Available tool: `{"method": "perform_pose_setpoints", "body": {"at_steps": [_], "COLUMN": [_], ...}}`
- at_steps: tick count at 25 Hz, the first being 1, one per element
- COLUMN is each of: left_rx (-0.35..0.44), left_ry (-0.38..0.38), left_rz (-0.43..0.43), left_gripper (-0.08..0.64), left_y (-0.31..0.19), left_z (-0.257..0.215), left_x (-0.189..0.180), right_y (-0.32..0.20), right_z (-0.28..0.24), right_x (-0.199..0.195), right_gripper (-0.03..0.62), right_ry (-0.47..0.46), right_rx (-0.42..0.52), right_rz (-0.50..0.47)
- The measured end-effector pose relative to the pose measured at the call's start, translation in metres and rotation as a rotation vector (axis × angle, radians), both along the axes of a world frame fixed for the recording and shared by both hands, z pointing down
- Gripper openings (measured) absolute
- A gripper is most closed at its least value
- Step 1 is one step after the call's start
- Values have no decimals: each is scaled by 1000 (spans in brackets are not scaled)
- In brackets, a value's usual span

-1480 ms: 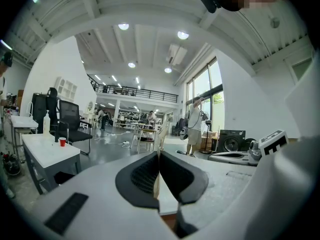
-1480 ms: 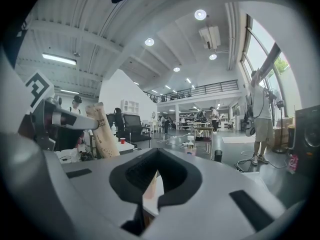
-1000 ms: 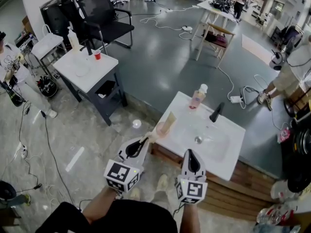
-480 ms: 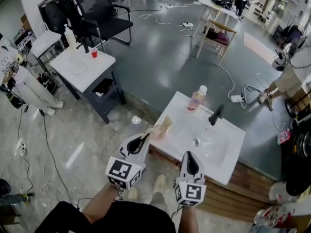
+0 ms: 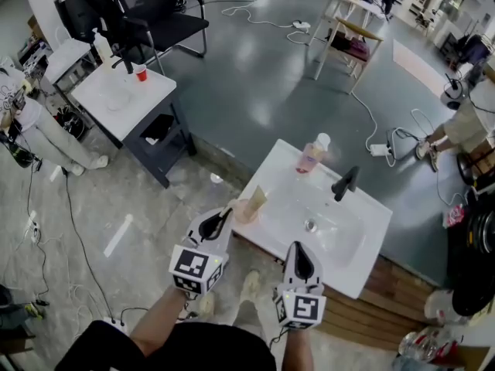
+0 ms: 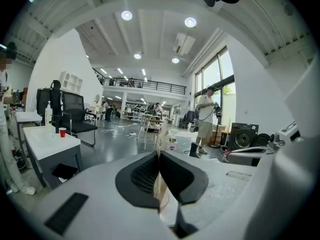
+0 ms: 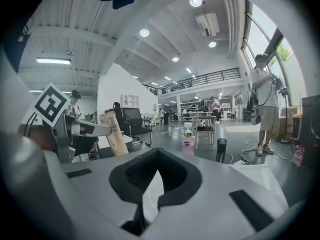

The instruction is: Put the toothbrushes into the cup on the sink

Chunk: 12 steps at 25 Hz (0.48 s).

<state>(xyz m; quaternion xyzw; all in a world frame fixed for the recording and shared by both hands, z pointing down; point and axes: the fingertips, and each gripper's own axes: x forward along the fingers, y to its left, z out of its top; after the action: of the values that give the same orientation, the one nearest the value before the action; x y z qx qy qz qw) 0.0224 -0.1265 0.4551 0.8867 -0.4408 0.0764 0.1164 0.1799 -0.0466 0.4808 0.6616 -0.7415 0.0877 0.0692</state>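
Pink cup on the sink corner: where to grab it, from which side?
Probably the near rim of the cup, coming in over the front-left corner of the sink. It stands upright there, and the paper pack inside leans away, leaving that wall free.

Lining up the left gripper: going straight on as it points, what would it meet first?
Most likely the pink cup on the sink's corner, with the tan box leaning in it. The shut left gripper looks very close to it; contact is unclear.
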Motion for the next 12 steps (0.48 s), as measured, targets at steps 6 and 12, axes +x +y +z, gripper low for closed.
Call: {"method": "perform_pose_setpoints", "body": {"at_steps": [6,12], "left_rx": [-45,-83], "left_ry": [-16,-27], "left_rz": [-13,-32], "left_gripper": [6,6], "left_y": [-14,-25], "left_z": [27,54], "left_x": [11,17], "right_y": [-14,-26], "right_z": [11,31], "right_x": [10,17], "right_gripper": [-2,-2], "right_ry": [-8,-16], "right_rx": [-27,-56], "right_rz": [-10,-28]}}
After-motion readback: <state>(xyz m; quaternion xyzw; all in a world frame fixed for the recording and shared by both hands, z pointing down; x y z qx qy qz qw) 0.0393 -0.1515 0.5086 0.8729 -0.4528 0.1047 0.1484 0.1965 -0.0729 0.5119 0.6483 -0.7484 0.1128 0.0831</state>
